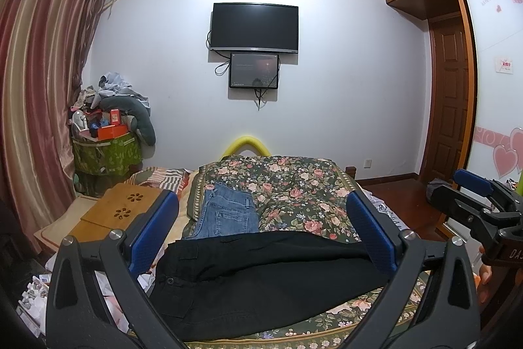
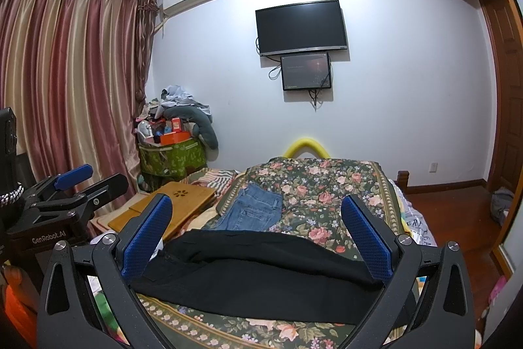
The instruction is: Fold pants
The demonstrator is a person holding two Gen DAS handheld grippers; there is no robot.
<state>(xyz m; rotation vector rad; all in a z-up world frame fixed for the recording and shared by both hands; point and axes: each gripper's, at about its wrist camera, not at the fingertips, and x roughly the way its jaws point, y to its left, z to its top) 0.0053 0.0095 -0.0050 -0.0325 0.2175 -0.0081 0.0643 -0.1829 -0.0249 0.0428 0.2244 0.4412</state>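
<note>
The bed fills the low half of both views, under a flowery cover. On the cover lie black pants, spread flat across the near part, at about 6 o'clock in both views. Just past them, at about 12 o'clock from the pants, lie folded blue jeans, touching the far edge of the black pants.

A striped curtain hangs at 9 o'clock. A dark TV is on the wall at 12 o'clock, with a small screen right under it. A green bin piled with stuff stands by the curtain. A wooden tray sits on the bed at 8 o'clock.

The left gripper is held above the black pants with its blue fingers wide apart, holding nothing. The right gripper is also above the pants, fingers wide apart, holding nothing.
</note>
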